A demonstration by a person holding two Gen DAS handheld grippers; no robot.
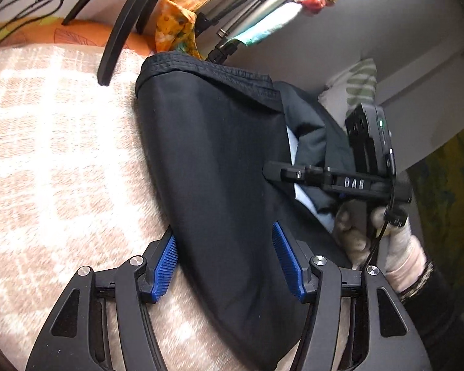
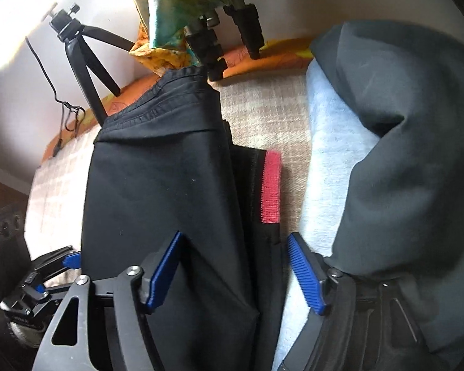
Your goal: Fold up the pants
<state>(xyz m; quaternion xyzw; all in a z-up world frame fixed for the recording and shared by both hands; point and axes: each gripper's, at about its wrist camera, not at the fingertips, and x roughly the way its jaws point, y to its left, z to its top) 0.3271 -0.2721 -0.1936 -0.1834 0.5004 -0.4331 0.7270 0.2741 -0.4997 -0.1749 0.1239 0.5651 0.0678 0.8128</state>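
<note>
On the checked bed cover (image 1: 52, 154), the black pants (image 1: 219, 170) lie as a narrow folded strip, both hand-held grippers, left (image 1: 229, 266) and right (image 2: 236, 272), spread apart around it, probably further folds remaining.

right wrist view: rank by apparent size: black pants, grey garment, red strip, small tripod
1. black pants and grey garment: too close to rank; the grey one lies nearer the camera and is cut by the frame.
2. small tripod.
3. red strip, though not much smaller than the tripod.

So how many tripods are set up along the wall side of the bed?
2: a small black tripod at left and a bigger one behind the black pants; others may be hidden.
</note>
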